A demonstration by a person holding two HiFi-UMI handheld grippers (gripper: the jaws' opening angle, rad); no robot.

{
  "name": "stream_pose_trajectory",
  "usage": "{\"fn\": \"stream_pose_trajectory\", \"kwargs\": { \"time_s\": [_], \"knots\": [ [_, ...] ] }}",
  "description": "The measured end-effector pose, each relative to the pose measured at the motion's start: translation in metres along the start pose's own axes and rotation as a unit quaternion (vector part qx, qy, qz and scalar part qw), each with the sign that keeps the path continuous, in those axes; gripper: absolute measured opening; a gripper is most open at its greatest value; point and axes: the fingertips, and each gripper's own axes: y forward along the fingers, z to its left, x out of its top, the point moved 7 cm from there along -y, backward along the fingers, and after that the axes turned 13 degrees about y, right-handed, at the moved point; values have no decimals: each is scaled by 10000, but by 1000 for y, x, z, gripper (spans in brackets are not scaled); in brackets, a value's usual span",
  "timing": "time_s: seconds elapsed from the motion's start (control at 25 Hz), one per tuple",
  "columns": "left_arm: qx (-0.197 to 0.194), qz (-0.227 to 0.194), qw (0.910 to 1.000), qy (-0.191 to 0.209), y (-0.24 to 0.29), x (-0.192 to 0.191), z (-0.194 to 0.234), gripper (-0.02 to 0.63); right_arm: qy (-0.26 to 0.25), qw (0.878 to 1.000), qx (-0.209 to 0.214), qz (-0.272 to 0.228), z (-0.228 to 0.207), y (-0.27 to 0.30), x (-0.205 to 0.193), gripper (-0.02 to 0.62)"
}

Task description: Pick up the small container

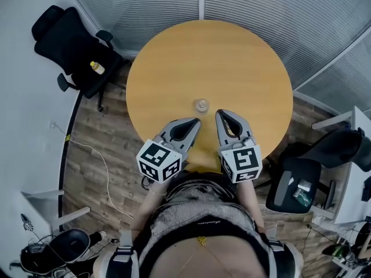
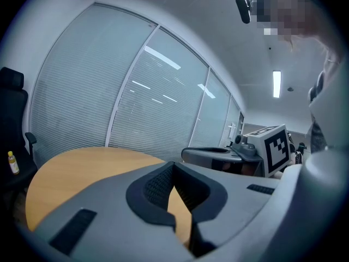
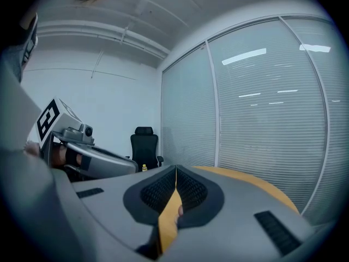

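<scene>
Far left, off the table (image 1: pixel 174 57): black chair (image 1: pixel 69 45) with yellow bottle (image 1: pixel 97 68). Left tool (image 1: pixel 193 121) pinched closed, empty, over the near rim. Small container (image 1: pixel 202 105) on the table just ahead, between both tips, untouched. Right tool (image 1: pixel 222 114) likewise closed on nothing

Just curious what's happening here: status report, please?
Left gripper and right gripper shut, empty. Small container on table, just ahead, untouched. Path clear.
</scene>
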Motion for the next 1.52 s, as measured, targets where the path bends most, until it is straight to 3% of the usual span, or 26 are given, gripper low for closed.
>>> {"fn": "stream_pose_trajectory", "kwargs": {
  "time_s": [0.36,1.04,1.52],
  "knots": [
    [-384,-79,9992,1,4,3,14,5,88,9997,-233,9,8,12,0,20],
    [-1122,63,9932,291,8,11,79,5,255,9933,-1078,-322,29,50,7,20],
    [-1184,-42,9917,502,5,17,92,5,341,9917,-1206,-283,37,60,5,20]
  ]
}}
